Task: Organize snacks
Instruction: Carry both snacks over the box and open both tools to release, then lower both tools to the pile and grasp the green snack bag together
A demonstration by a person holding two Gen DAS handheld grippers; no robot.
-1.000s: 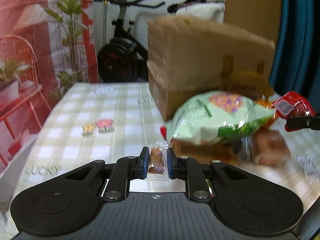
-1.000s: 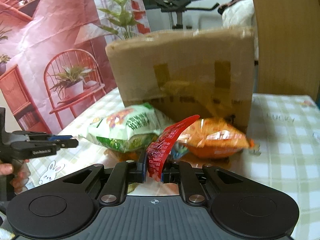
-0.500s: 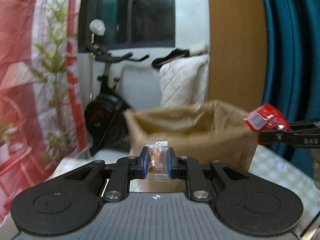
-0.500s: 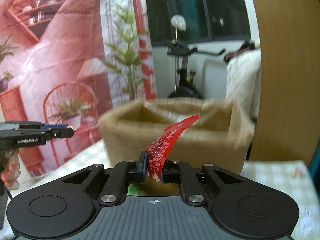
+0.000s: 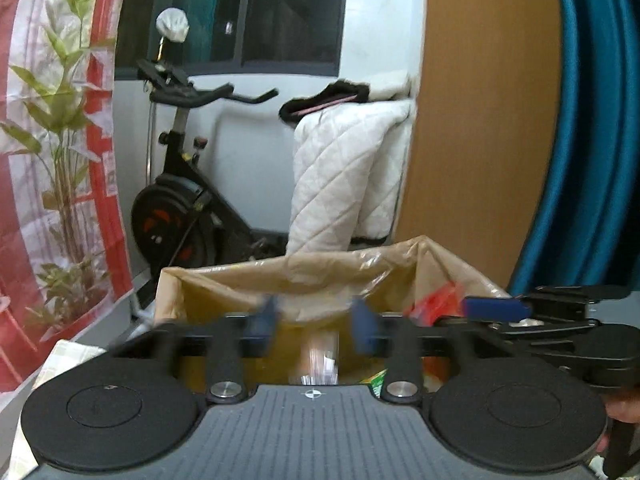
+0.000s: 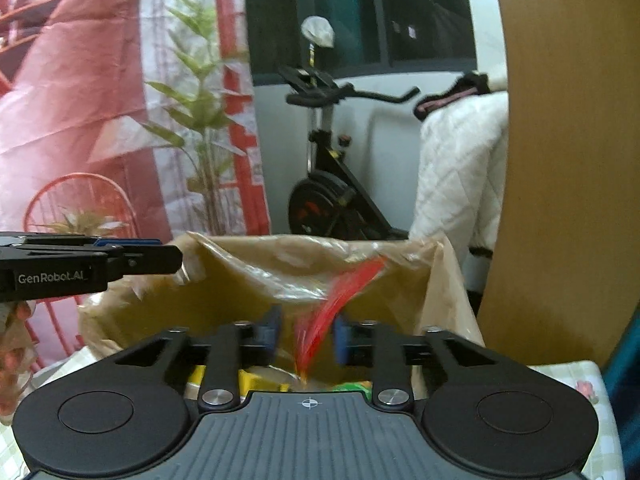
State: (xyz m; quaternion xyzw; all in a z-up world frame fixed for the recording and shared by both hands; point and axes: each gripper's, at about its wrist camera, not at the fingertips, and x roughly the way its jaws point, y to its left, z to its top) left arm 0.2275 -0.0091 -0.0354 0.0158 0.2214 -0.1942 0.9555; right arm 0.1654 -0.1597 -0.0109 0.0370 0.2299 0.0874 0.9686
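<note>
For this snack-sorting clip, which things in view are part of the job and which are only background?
Part of the job:
- cardboard box
- red packet
- small clear-wrapped snack
- left hand-held gripper, jaws opening
- right hand-held gripper, jaws opening

Background:
- stationary bike
- white quilt
- blue curtain

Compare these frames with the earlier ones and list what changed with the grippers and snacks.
Both grippers rose from the table to above the open brown cardboard box. The left gripper is opening, letting its small clear-wrapped snack drop; the right gripper is opening around the red snack packet. The box stayed in place.
</note>
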